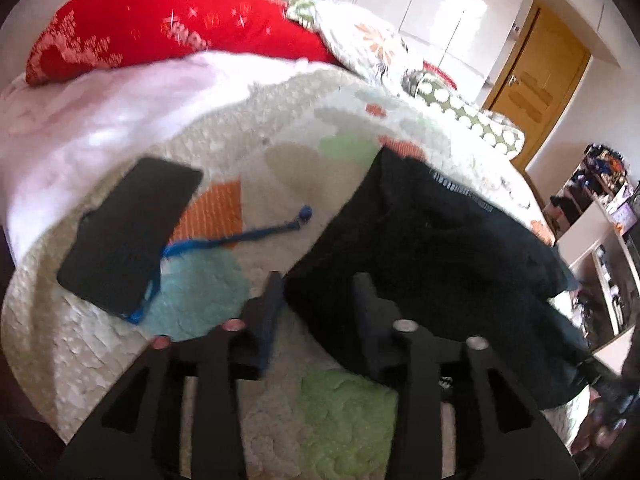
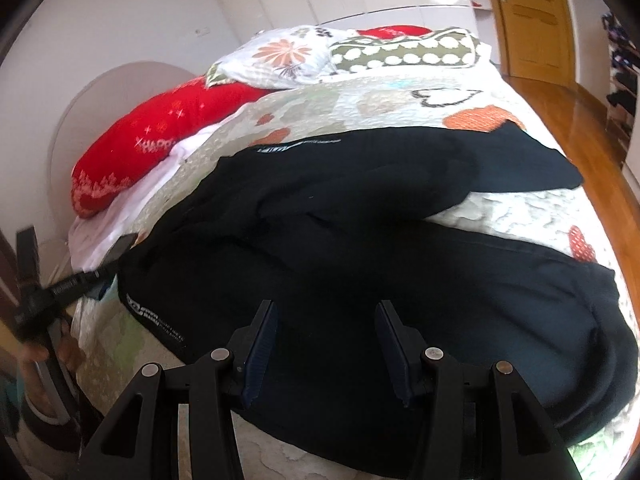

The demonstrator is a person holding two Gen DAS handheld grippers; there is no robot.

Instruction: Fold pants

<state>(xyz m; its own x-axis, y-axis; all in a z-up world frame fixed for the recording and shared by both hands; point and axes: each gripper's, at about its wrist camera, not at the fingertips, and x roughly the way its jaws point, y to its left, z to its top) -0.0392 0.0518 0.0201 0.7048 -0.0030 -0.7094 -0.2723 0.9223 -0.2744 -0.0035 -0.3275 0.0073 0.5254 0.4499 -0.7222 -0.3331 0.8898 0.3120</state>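
With the black pants (image 2: 360,248) spread unfolded on the bed (image 2: 532,216), both left tongs (image 1: 318,280) and right tongs (image 2: 326,308), held apart, are best closed on waistband edges so one leg is laid squarely over the other.

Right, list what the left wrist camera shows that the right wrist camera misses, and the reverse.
Only the left wrist view shows the phone lying on the quilt with a blue cord beside it, plus the open left tongs.

Only the right wrist view shows both pant legs spread apart, a leg reaching toward the wooden floor, and the open right tongs.

Both show the black pants, the red pillow, the floral pillow and the door.
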